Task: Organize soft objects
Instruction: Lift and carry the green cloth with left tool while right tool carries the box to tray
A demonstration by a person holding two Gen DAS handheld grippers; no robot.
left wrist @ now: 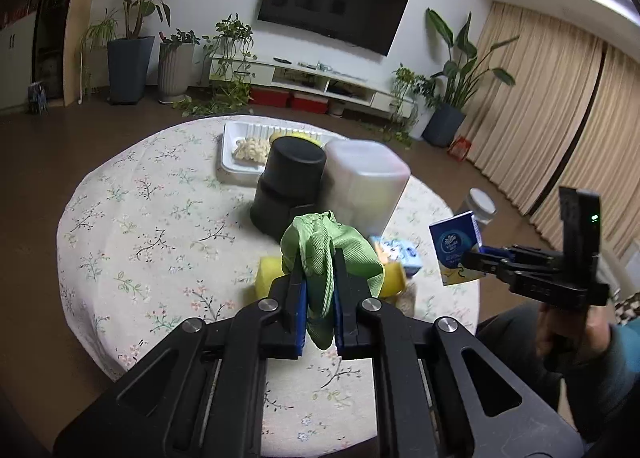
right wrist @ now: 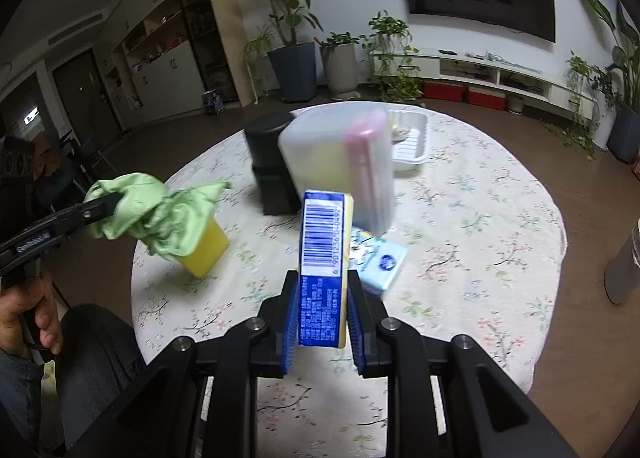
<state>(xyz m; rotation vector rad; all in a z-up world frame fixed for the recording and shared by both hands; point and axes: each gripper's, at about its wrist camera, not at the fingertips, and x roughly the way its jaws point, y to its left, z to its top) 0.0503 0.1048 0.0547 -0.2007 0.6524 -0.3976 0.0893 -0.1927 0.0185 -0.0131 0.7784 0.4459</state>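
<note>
Right gripper (right wrist: 320,322) clamps blue tissue pack (right wrist: 323,270) (barcode 6901236...); left gripper (left wrist: 320,298) pinches green cloth (left wrist: 326,254).

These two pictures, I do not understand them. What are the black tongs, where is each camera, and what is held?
No robot here: a person holds one tool in each hand, with a camera looking along its tongs. In the left camera's picture, the left tongs are shut on a green cloth. In the right camera's picture, the right tongs are shut on a blue tissue pack. On the round table lie a yellow sponge, another tissue pack, a black container, a translucent box and a white tray.
</note>
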